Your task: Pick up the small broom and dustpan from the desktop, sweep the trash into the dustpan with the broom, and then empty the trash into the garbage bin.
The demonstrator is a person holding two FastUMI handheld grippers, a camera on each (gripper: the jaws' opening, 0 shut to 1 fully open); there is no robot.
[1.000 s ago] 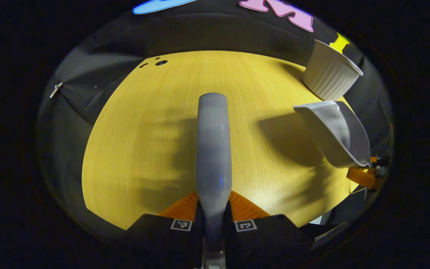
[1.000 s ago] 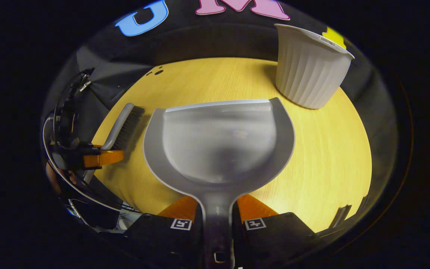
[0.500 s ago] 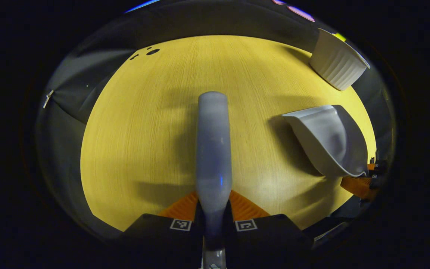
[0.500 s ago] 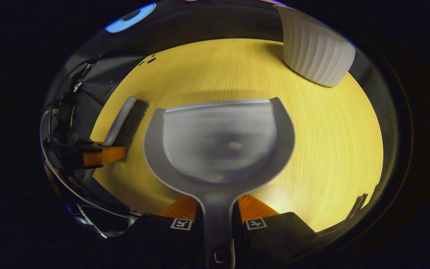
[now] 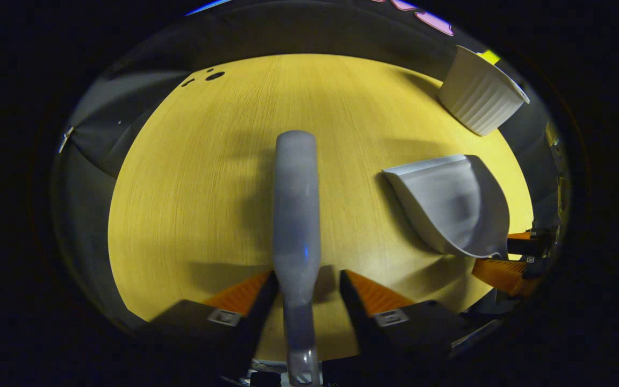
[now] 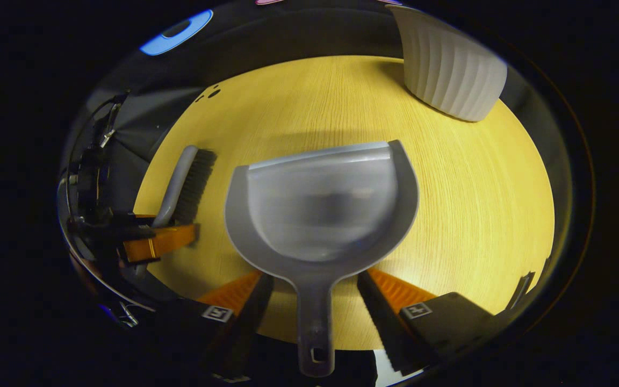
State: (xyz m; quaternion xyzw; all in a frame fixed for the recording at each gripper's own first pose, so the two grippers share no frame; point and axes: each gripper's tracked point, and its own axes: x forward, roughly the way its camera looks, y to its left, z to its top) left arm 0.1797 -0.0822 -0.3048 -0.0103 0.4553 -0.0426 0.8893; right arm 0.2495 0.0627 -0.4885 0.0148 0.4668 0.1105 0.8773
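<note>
Both jaws spread wide: broom [image 5: 294, 215] and dustpan [image 6: 323, 215] rest loose on the bench [image 5: 191, 177], pan empty, bin [image 6: 449, 70] beyond; likely set down, task done.

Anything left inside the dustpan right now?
The dustpan lying on the desktop looks empty: its grey scoop shows no clear trash, though the surface is blurred. The garbage bin behind it hides its own inside from this angle.
</note>
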